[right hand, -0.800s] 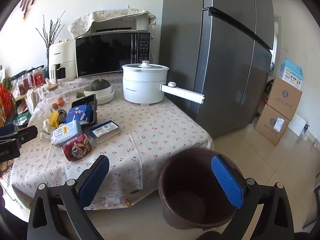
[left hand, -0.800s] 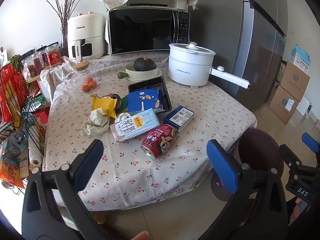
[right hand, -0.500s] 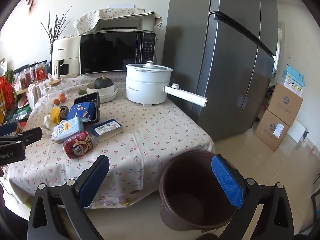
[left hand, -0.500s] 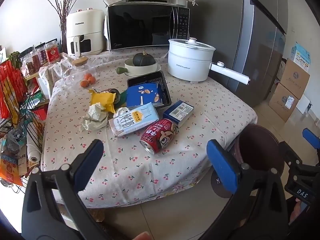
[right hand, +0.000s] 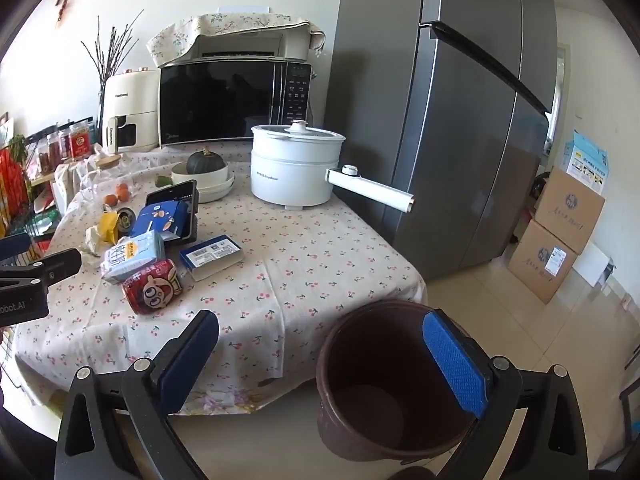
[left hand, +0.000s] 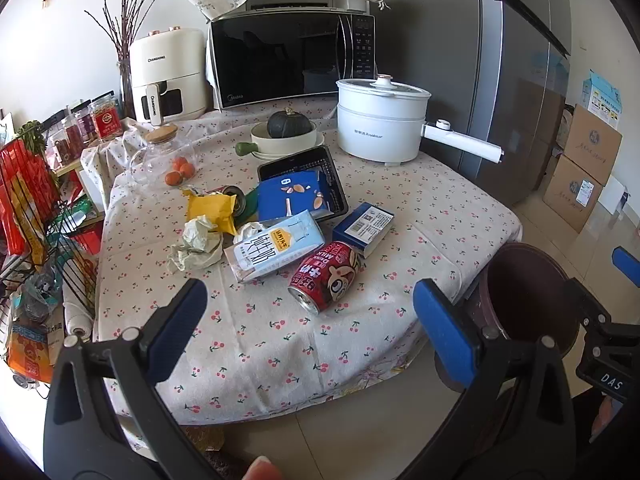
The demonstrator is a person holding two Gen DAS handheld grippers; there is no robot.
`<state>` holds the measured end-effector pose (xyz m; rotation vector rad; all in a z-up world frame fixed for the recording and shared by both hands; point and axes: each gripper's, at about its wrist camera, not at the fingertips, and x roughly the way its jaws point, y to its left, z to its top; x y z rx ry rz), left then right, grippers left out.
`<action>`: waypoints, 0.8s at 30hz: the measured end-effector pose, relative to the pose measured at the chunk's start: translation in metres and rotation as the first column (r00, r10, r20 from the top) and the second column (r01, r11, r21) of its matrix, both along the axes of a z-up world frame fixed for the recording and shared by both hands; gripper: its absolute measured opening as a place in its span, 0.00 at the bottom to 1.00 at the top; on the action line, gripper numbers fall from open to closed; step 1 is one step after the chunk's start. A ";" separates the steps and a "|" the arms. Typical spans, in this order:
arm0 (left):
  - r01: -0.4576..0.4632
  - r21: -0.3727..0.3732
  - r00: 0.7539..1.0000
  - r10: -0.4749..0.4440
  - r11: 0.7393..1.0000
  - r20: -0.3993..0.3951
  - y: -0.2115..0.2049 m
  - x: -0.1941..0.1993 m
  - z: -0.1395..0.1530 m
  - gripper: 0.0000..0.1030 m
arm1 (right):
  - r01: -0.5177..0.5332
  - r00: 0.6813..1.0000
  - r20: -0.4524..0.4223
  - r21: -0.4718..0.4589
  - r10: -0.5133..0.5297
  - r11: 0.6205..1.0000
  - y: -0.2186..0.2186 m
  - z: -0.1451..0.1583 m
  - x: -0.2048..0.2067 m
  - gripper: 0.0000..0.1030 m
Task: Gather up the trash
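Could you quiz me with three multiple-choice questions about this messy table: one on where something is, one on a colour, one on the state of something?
1. Where does the brown bin stand?
A. On the floor by the table's corner
B. On top of the microwave
C. On the table beside the white pot

2. What colour is the drink can lying nearest the table's front edge?
A. Green
B. Red
C. Silver all over

3. How do the left gripper and the right gripper stand?
A. Both shut on paper
B. One open, one shut on the can
C. Both open, holding nothing

Answers: 1 A, the bin sits on the tiles below the tablecloth's edge. 2 B, its printed body is red with a cartoon face. 3 C, each pair of blue pads stands wide apart with nothing between them.
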<state>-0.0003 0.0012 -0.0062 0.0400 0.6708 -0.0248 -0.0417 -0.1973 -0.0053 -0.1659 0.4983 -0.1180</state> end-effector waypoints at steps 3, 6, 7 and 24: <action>0.002 0.000 1.000 -0.002 1.000 0.015 0.001 -0.002 0.003 0.99 | 0.001 1.000 0.000 0.000 -0.001 1.000 0.000 0.000 0.000 1.00; 0.000 -0.001 1.000 0.000 1.000 0.015 -0.001 0.001 0.003 0.99 | 0.000 1.000 0.002 -0.002 0.000 1.000 0.001 0.001 0.000 1.00; 0.000 -0.005 1.000 0.000 1.000 0.014 -0.001 0.001 0.004 0.99 | 0.001 1.000 0.005 -0.004 -0.001 1.000 0.001 0.002 -0.001 1.00; 0.000 -0.020 1.000 0.000 1.000 0.019 -0.005 0.000 0.006 0.99 | 0.002 1.000 0.008 0.009 -0.002 1.000 0.001 0.001 -0.002 1.00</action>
